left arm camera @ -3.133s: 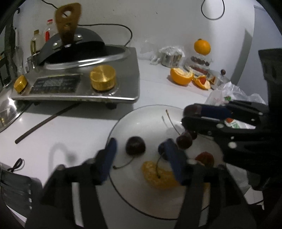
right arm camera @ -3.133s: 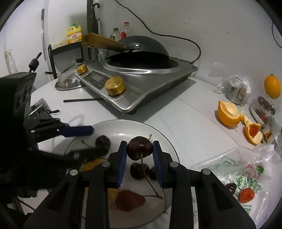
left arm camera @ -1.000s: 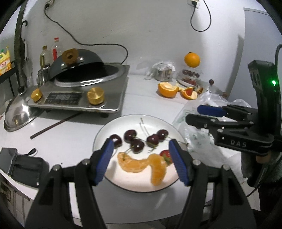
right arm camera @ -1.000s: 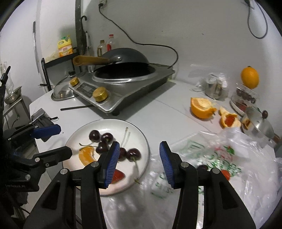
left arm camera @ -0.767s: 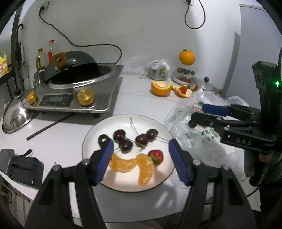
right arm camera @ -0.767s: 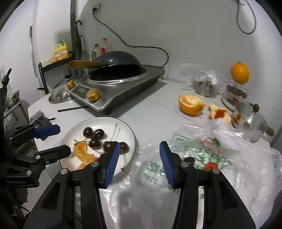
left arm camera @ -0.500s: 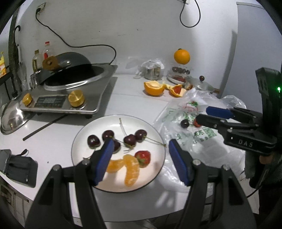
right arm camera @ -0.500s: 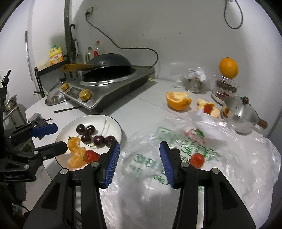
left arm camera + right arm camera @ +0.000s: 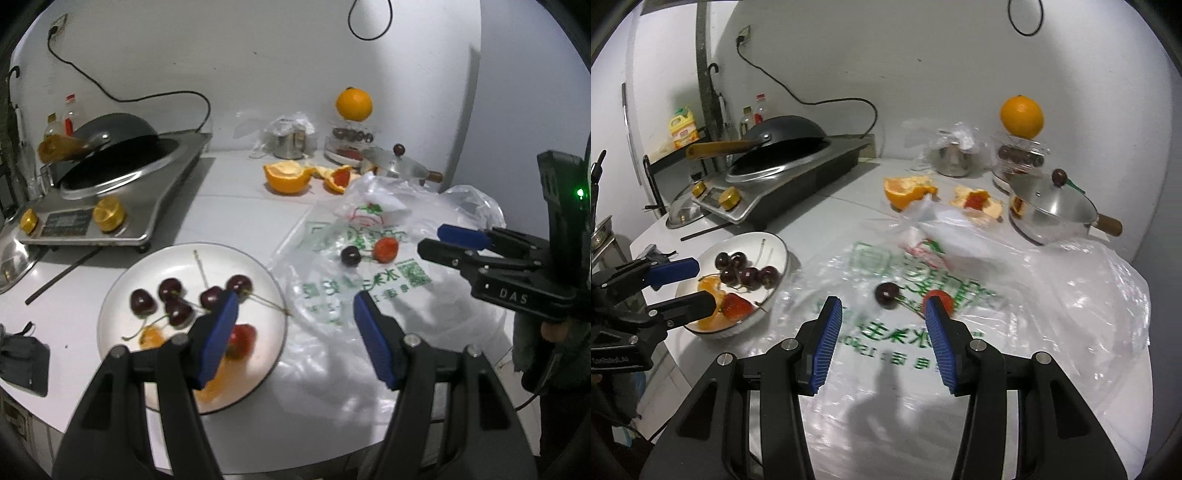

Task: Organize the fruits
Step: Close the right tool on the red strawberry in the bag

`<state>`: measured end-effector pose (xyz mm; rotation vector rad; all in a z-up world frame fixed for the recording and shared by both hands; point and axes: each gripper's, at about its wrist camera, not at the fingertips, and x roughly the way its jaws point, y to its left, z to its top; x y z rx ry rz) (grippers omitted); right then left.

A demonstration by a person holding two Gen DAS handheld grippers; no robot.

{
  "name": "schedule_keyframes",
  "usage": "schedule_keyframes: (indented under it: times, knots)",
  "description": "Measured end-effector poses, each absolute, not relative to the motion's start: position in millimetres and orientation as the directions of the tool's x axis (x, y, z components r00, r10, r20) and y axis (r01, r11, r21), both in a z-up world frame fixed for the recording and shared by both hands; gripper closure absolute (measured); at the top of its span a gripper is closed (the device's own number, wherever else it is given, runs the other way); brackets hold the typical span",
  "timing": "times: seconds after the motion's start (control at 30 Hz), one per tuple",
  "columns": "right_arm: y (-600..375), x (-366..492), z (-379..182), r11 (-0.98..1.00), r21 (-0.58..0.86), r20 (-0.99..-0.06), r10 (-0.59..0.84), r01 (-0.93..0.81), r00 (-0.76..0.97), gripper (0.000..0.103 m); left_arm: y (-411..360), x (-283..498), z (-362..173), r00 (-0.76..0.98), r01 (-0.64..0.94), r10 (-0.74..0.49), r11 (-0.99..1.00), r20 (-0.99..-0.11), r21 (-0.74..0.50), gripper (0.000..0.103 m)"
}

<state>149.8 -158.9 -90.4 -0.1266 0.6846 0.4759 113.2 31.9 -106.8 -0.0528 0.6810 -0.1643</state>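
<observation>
We see a dark red cherry [image 9: 886,294] and a red strawberry [image 9: 939,300] lying side by side on a clear plastic bag with green print [image 9: 960,350], just ahead of our right gripper [image 9: 884,341]. The cherry sits beyond the gap between its blue-padded fingers; the strawberry is partly hidden behind the right-hand finger's tip. The jaws stand apart with nothing between them.

To the left of this gripper a round white plate [image 9: 122,365] rests on the white counter [image 9: 236,206], holding five dark cherries [image 9: 177,295], orange segments [image 9: 708,290] and a second strawberry [image 9: 736,305]. Our left gripper [image 9: 293,338] hangs over the plate's right edge and the bag's near side, its fingers spread and empty.

Farther ahead lie a peeled-open orange half [image 9: 907,192] and scraps of peel [image 9: 977,201], then a steel saucepan with a knobbed lid [image 9: 1051,208]. A whole orange [image 9: 1021,116] sits atop a clear container behind it. Off to the left stands a silver induction cooker [image 9: 783,184] carrying a black wok [image 9: 783,138].
</observation>
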Motion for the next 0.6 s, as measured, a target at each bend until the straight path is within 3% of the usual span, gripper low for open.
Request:
schedule_keyframes:
  times: [0.6]
  knots:
    - [-175, 192, -119, 0.88, 0.074, -0.675, 0.391, -0.47, 0.625, 0.054, -7, 153, -117, 0.725, 0.18, -0.181, 0.981, -0.664, -0.07, 0.037]
